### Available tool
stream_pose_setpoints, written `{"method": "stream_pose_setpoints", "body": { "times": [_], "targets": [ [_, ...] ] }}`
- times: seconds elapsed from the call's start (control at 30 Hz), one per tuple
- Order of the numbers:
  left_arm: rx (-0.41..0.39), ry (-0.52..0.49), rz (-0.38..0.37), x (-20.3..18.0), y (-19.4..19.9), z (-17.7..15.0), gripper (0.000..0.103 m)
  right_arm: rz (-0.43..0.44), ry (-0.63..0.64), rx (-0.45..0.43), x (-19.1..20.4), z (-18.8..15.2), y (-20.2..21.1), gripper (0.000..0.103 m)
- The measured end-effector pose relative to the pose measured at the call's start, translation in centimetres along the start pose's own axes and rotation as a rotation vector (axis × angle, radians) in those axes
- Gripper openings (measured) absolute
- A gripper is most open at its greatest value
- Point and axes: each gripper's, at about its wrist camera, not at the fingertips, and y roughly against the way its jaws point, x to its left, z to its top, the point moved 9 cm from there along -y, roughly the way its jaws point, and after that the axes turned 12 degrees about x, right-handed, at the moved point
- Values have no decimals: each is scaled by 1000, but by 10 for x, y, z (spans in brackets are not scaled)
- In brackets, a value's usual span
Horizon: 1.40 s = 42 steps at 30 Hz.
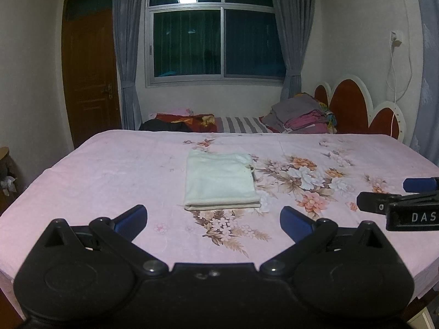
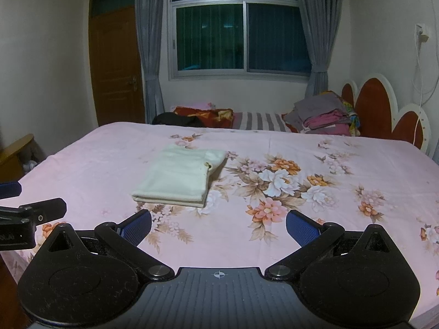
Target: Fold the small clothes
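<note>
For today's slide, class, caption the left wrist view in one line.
Open left claw faces a folded cream garment lying flat on the pink floral bedsheet.

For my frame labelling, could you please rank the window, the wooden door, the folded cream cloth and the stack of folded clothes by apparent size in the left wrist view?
1. window
2. wooden door
3. folded cream cloth, though nearness to the camera enlarges it
4. stack of folded clothes

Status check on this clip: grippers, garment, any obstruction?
Left gripper open, empty. Right gripper open, empty. Cream garment folded flat on bed, untouched. Nothing in the way.
</note>
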Motion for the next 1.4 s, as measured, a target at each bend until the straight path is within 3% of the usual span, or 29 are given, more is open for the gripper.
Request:
{"method": "stream_pose_setpoints", "body": {
  "times": [1.4],
  "targets": [
    [-24,-27,14,8,-7,6,103,11,-8,7,4,-3,-1,103]
  ]
}}
